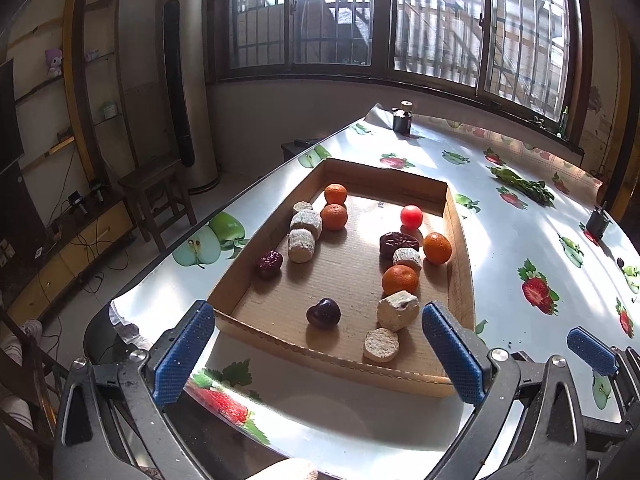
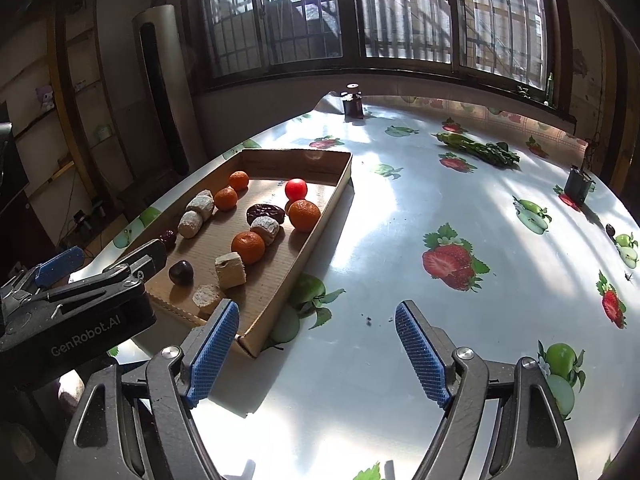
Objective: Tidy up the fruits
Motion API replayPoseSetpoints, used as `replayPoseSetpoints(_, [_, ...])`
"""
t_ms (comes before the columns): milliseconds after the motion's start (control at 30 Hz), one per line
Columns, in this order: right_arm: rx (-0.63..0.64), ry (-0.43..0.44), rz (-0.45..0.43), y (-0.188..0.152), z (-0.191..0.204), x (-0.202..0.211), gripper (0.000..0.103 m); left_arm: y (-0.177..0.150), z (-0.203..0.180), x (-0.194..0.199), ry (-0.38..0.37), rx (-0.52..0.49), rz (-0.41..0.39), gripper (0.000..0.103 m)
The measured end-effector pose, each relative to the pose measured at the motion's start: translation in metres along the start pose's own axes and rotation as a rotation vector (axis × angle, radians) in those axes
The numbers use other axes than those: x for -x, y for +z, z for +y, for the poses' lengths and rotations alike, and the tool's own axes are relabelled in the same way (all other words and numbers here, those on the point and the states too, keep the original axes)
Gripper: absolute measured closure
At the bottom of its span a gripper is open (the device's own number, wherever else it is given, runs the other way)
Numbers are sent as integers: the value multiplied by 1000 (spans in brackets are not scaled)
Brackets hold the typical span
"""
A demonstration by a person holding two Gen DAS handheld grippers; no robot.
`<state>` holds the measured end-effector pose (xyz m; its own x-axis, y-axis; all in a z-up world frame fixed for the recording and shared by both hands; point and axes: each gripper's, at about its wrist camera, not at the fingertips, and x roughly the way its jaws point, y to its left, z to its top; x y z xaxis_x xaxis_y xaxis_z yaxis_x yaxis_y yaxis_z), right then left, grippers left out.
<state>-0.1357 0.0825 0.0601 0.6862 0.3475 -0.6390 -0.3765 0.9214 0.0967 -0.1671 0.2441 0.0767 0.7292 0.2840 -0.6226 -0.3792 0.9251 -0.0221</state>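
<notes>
Two hand-held grippers hang over a table covered in fruit-print oilcloth, both with jaws spread and nothing between the blue pads. The left gripper hovers at the near edge of a shallow cardboard tray; its right pad hides part of the tray's near right corner. The right gripper sits beside the tray, above bare cloth, its left pad overlapping the tray's near corner in its own view; from the left camera only one of its pads shows, cut off at the frame's right edge. Inside the tray lie four oranges, two at the far left and two on the right, along with a red tomato toward the far right. A dark cherry rests near the front, a wrinkled red date at the left wall and a second date among the right-hand oranges. Pale, chalky chunks are scattered through both groups; what they are cannot be made out. In the right camera's view the left gripper's black body blocks the tray's near left corner, leaving the left-hand date only partly seen. Well beyond the tray a green bundle lies on the cloth, too distant to identify, and two small dark containers stand at the table's far edges. Glare from the barred window washes out patches of cloth.
</notes>
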Motion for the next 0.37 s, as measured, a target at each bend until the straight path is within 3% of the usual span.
replayPoseSetpoints(233, [17,11,-10,-1,6,5,18,2,3,10,28,3,-18,0])
replayPoseSetpoints(367, [-2,6,-26,0,3,11,18,8,0,21,-34,-31,14,0])
